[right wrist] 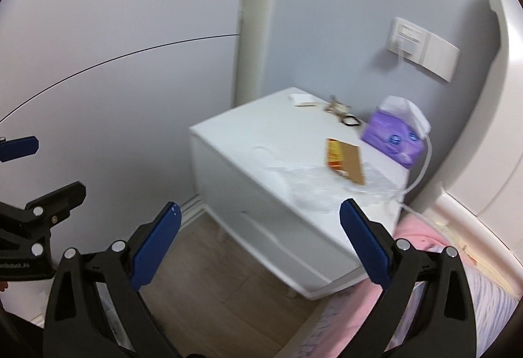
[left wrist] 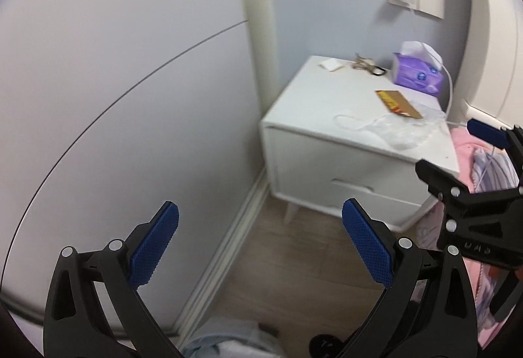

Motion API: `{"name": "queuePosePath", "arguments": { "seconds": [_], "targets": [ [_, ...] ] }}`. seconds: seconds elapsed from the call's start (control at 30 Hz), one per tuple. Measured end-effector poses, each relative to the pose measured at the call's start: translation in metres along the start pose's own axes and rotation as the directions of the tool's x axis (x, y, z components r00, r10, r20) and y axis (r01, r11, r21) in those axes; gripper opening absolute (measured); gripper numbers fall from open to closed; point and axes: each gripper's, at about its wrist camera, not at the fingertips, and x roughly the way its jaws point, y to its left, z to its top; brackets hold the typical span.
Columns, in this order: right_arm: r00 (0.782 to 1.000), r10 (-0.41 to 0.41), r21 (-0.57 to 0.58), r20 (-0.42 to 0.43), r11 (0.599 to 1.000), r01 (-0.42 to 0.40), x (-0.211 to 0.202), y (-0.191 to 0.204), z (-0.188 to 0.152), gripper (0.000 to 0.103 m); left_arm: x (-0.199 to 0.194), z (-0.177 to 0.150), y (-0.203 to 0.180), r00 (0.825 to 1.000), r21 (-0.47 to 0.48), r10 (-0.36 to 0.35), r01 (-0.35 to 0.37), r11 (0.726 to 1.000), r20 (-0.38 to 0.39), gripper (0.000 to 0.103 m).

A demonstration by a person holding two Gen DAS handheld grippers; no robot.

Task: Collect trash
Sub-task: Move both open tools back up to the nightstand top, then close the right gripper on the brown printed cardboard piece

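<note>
On the white nightstand lie a flat yellow-brown card packet and a crumpled clear plastic bag. A small white paper piece and a twiggy scrap with a black ring sit near the back edge. My left gripper hangs open over the floor, short of the nightstand. My right gripper is open too, empty, just before the nightstand's front corner; it also shows in the left wrist view.
A purple tissue pack stands at the nightstand's back right, with a white cable running down beside it. A pink bed lies to the right. A grey wall closes the left. Wood floor lies below.
</note>
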Motion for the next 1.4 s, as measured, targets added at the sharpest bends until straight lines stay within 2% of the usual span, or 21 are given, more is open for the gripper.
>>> {"name": "queuePosePath", "arguments": {
  "seconds": [0.23,0.53,0.8,1.1,1.4],
  "targets": [
    [0.998,-0.068,0.070,-0.019,0.995,0.069,0.028,-0.056,0.008,0.095,0.037,0.027,-0.040,0.999,0.055,-0.053,0.053,0.997,-0.014,0.097],
    [0.996,-0.077,0.099,-0.051,0.992,0.081,0.069,-0.099,0.019,0.095,0.077,0.053,-0.072,0.995,0.070,-0.092,0.095,0.993,-0.042,0.097],
    [0.992,-0.070,0.134,-0.105,0.987,0.084,0.117,-0.121,0.035,0.095,0.110,0.077,-0.088,0.992,0.080,-0.111,0.116,0.990,-0.057,0.097],
    [0.988,-0.066,0.148,-0.143,0.985,0.087,0.159,-0.128,0.043,0.095,0.142,0.103,-0.103,0.990,0.090,-0.129,0.134,0.987,-0.060,0.097],
    [0.984,-0.074,0.139,-0.164,0.985,0.097,0.182,-0.140,0.043,0.095,0.165,0.115,-0.119,0.983,0.178,-0.174,0.181,0.967,-0.055,0.097]
  ]
}}
